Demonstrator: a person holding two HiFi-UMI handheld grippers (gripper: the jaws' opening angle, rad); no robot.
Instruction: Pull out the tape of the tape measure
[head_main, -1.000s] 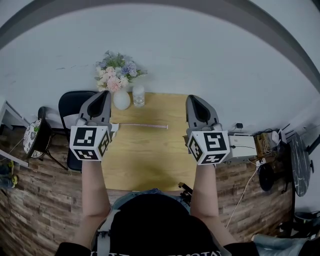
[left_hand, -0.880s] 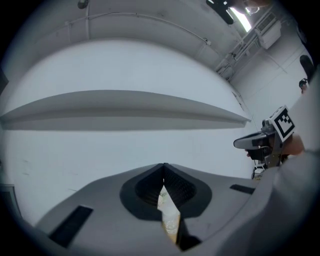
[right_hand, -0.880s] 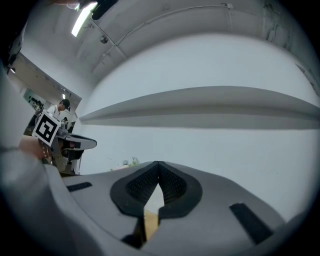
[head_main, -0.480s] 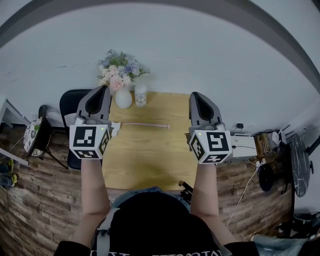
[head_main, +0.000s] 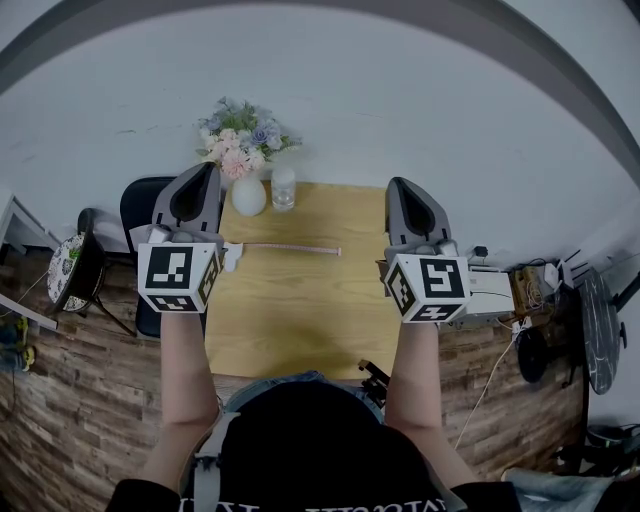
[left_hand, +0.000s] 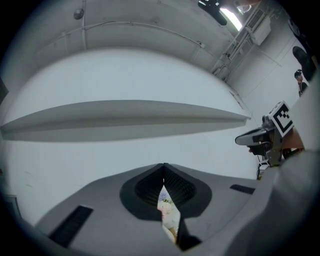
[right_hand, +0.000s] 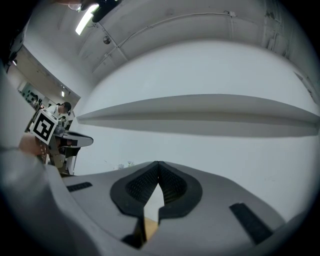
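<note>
Head view is showing the tape measure (head_main: 231, 256) lying near the vase (head_main: 248, 196), its tape (head_main: 290, 248) already lying pulled out. Left gripper (head_main: 208, 170) and right gripper (head_main: 400, 184) are hovering clenched, empty. The pull is looking finished.

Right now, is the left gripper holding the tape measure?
No, the left gripper has its jaws shut on nothing; the tape measure lies on the table.
</note>
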